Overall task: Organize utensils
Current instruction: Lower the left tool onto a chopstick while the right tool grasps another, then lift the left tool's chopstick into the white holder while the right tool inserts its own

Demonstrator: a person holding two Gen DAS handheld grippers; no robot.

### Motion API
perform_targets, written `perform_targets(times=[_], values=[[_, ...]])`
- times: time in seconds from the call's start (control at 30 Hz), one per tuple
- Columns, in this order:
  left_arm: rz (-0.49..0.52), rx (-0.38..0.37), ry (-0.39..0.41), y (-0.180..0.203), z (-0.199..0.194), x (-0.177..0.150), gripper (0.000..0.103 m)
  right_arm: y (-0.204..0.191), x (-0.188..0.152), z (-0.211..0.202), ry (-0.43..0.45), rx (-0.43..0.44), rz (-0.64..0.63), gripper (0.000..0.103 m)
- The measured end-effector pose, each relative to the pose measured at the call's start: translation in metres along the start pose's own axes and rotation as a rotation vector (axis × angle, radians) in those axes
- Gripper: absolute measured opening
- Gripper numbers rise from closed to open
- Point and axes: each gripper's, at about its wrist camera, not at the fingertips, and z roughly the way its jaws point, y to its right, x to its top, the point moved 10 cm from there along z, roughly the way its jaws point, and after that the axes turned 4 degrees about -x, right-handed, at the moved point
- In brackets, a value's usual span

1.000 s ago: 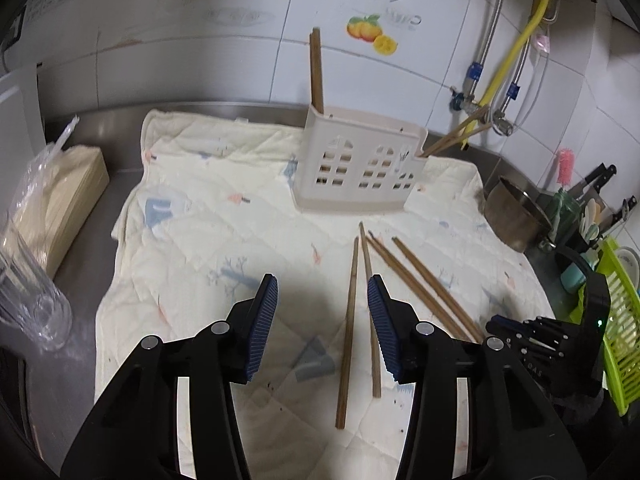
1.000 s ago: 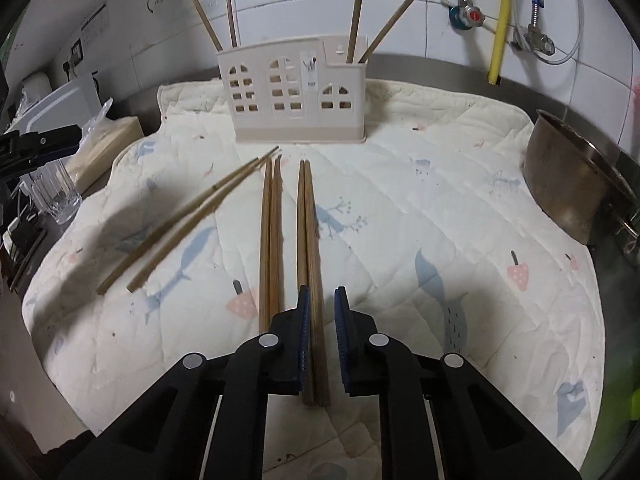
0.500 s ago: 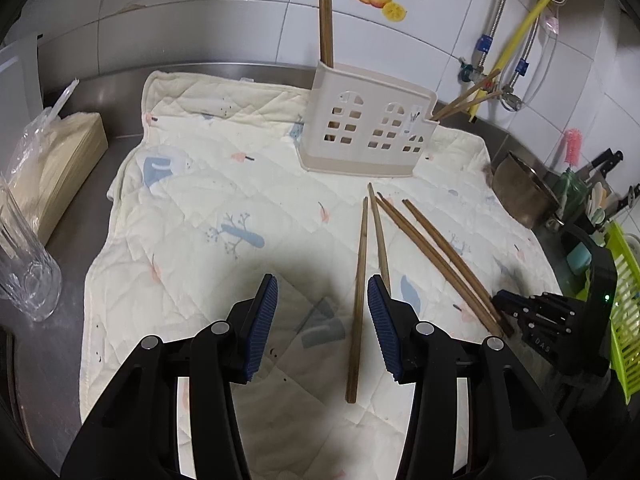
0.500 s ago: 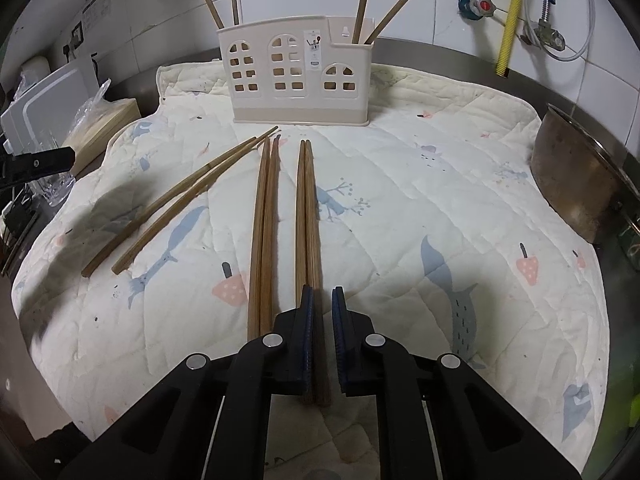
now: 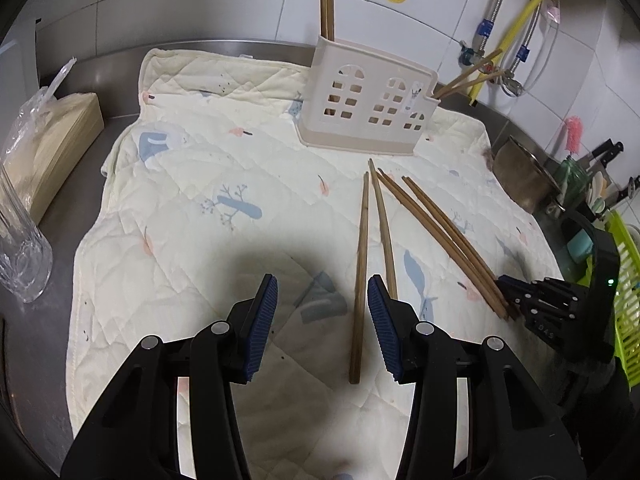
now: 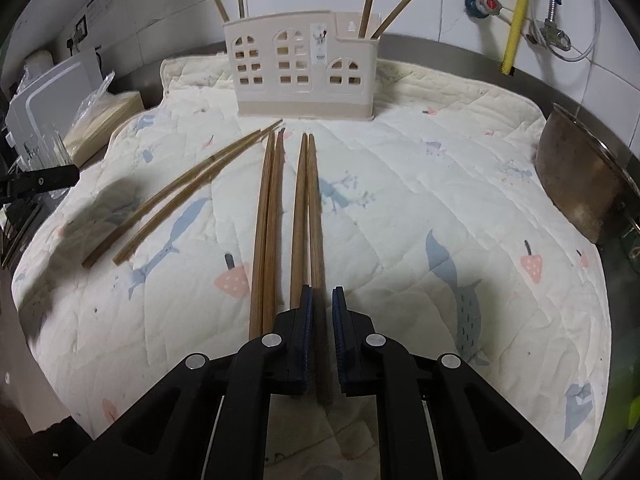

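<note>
Quilted mat (image 6: 440, 208); right gripper (image 6: 320, 300) perhaps pinching chopstick (image 6: 316, 216), left gripper (image 5: 322, 292) spread.

The black right gripper body (image 5: 560, 312), seen at the right, bears small digits, seemingly "045"; nothing else is legible.

A cream quilted cloth (image 5: 192, 184) printed with whales and strawberries covers a steel worktop (image 5: 60, 208). At the left edge stand a clear glass (image 5: 20, 256) and a bagged stack of beige paper (image 5: 48, 140). A metal pot (image 6: 584, 176) sits at right. A yellow hose (image 6: 516, 16) hangs on white wall tiles (image 5: 200, 4), upper right.
</note>
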Motion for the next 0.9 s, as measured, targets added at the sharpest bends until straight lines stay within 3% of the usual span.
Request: perform_targets(times=[0.47,0.7,0.9], values=[[0.097,-0.092,-0.045,0.054,0.031,-0.011,0.045,0.003,0.002,-0.001,0.034,0.008,0.038,0.007],[0.113,-0.099,-0.105,0.066,0.064,-0.016,0.028,0.006,0.004,-0.007,0.057,0.017,0.062,0.007],[0.122,-0.048,-0.117,0.067,0.079,-0.017,0.025,0.006,0.013,-0.021,0.100,0.019,0.068,0.007]])
